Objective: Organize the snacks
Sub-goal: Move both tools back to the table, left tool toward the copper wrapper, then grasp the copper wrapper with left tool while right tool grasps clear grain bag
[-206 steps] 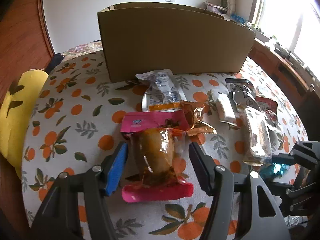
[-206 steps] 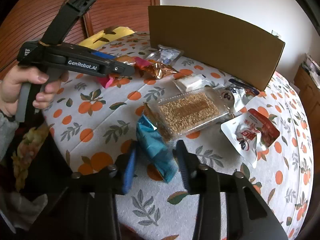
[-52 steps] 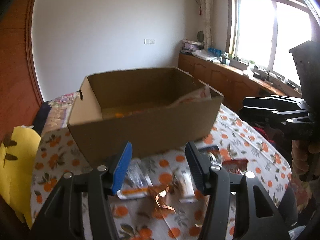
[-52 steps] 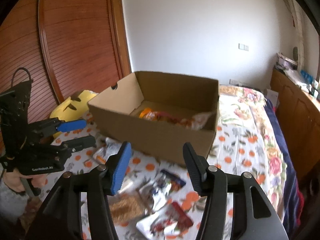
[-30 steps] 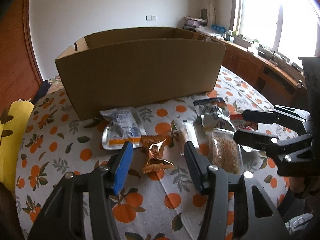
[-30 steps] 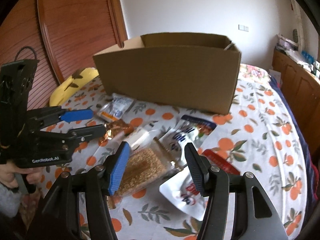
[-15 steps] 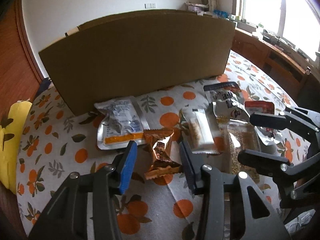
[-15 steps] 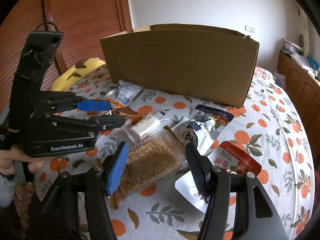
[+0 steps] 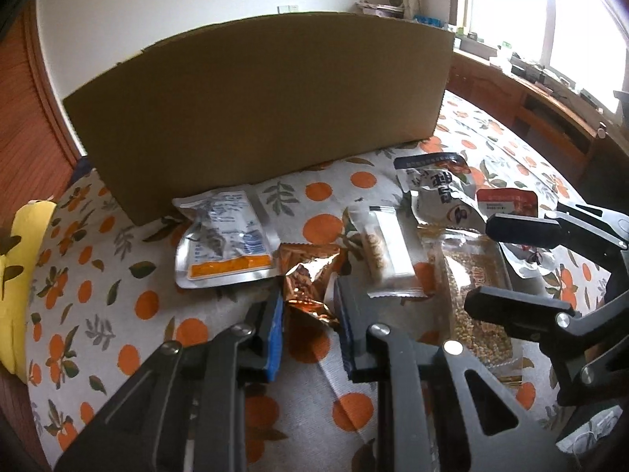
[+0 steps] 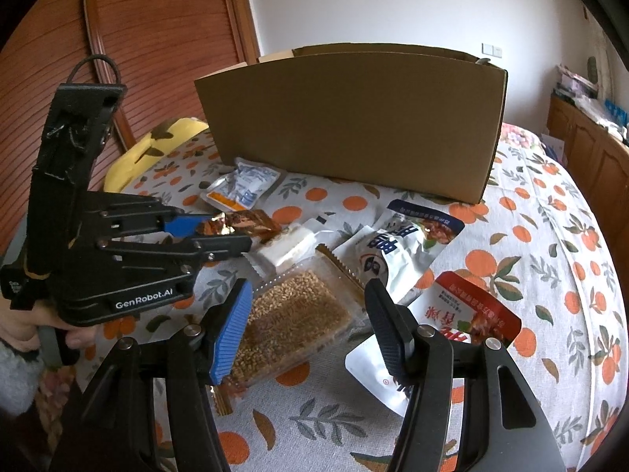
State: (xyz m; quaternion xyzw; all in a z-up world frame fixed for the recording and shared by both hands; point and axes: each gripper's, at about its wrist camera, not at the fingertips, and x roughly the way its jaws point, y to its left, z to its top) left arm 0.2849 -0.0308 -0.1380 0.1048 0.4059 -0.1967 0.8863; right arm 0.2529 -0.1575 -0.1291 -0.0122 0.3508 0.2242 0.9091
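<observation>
My left gripper [image 9: 308, 306] has its jaws narrowed around a crinkled copper foil snack [image 9: 308, 279] lying on the table; it also shows in the right wrist view [image 10: 240, 222]. My right gripper [image 10: 308, 314] is open, its jaws on either side of a clear pack of brown grain snack [image 10: 291, 322], also seen in the left wrist view [image 9: 477, 295]. The cardboard box [image 9: 255, 110] stands behind the snacks, its inside hidden.
On the orange-print tablecloth [image 9: 118, 275] lie a silver pouch with an orange strip [image 9: 222, 244], a white bar [image 9: 387, 255], a white-and-navy pouch [image 10: 409, 244] and a red-topped pouch [image 10: 468, 314]. A yellow cushion [image 9: 19, 275] sits at the left edge.
Both grippers have dropped lower and closer to the snacks. The left jaws have narrowed around the copper foil snack. The right jaws now straddle the grain pack.
</observation>
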